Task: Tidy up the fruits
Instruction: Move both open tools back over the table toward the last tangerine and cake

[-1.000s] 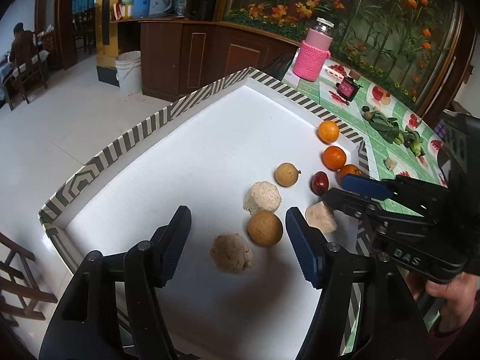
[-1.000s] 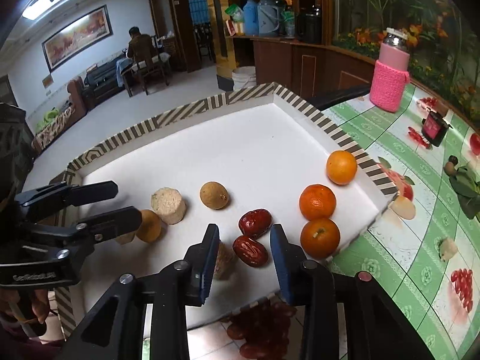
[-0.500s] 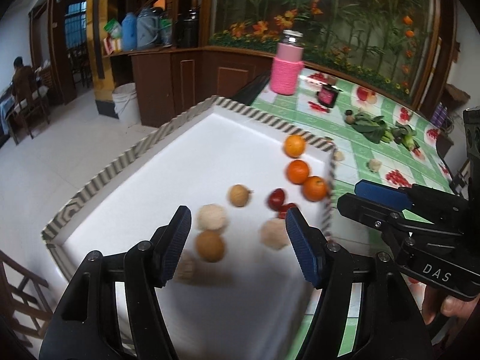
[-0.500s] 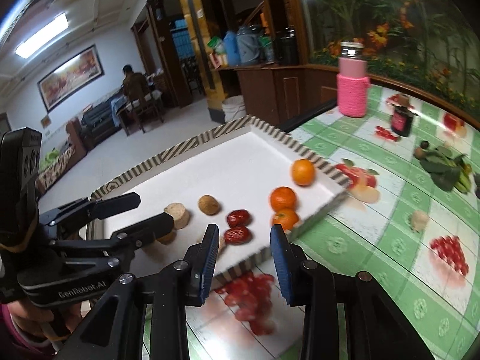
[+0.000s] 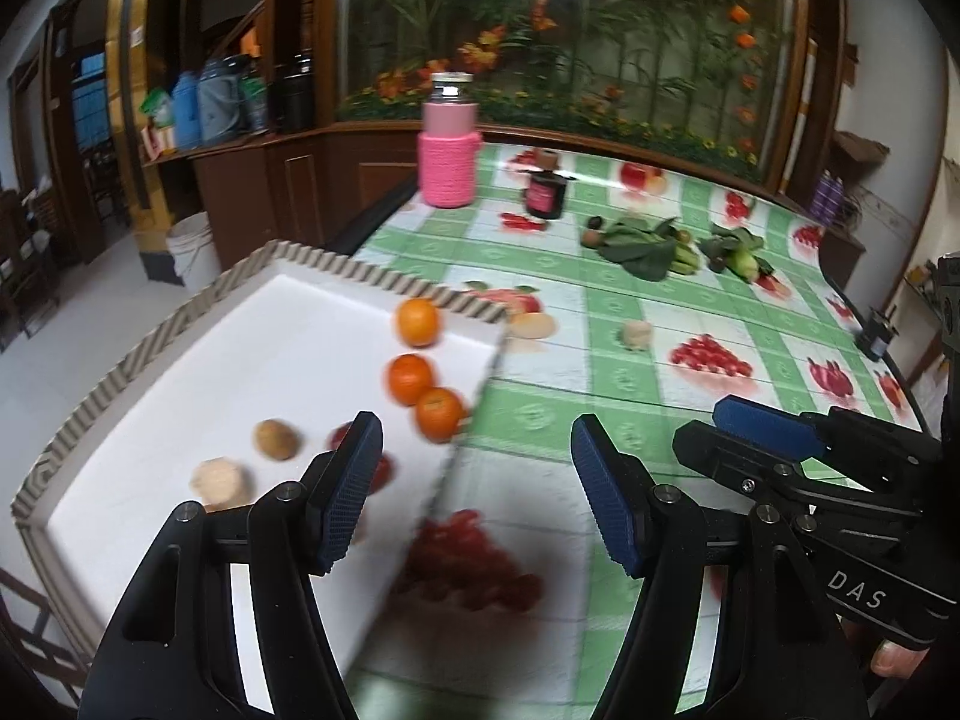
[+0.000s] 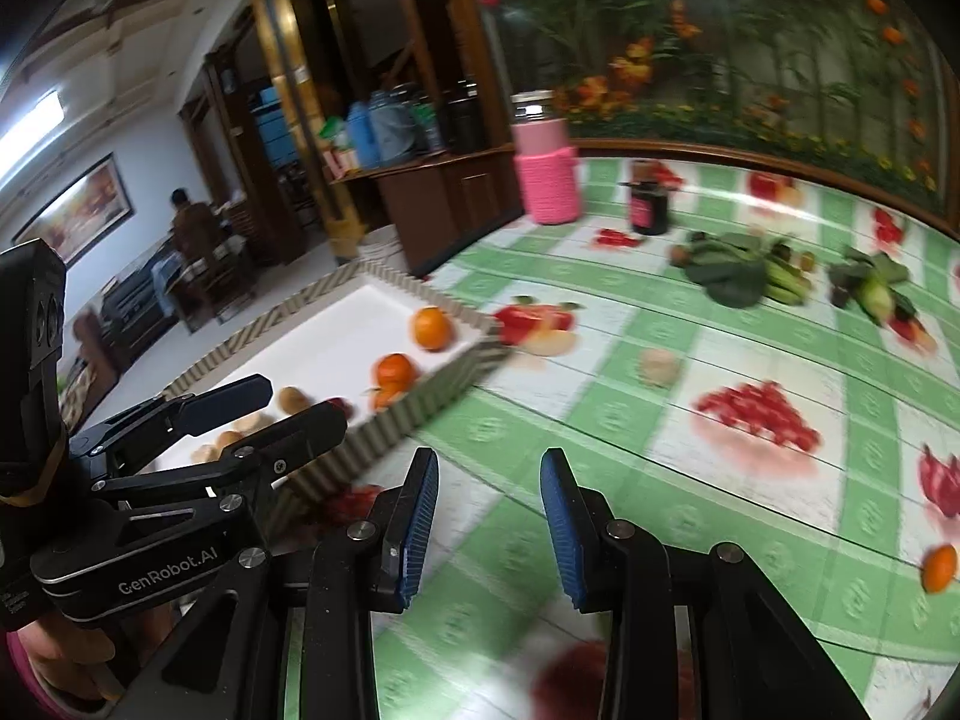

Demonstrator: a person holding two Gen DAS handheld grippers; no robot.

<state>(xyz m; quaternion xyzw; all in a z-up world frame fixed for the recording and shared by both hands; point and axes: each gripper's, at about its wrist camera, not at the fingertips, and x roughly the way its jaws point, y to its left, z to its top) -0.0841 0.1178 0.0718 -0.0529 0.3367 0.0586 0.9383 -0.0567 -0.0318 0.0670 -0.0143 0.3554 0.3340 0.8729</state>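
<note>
A white tray (image 5: 240, 360) with a striped rim holds three oranges (image 5: 410, 378), a brown longan (image 5: 275, 438), red dates (image 5: 384, 471) and a pale round piece (image 5: 219, 480). The tray also shows in the right wrist view (image 6: 336, 330) with its oranges (image 6: 432, 327). My left gripper (image 5: 474, 495) is open and empty above the tray's right edge. My right gripper (image 6: 489, 525) is open and empty over the tablecloth, right of the tray. A loose orange (image 6: 939, 567) lies at the table's right edge. A pale round piece (image 5: 636, 333) lies on the cloth.
A green checked tablecloth (image 5: 630, 372) with printed fruit covers the table. A pink-sleeved jar (image 5: 449, 150), a small dark jar (image 5: 545, 195) and leafy vegetables (image 5: 648, 246) stand at the back. The floor drops off left of the tray.
Both grippers have pulled back and swung right, away from the tray's fruit toward the tablecloth. Both stay open and empty.
</note>
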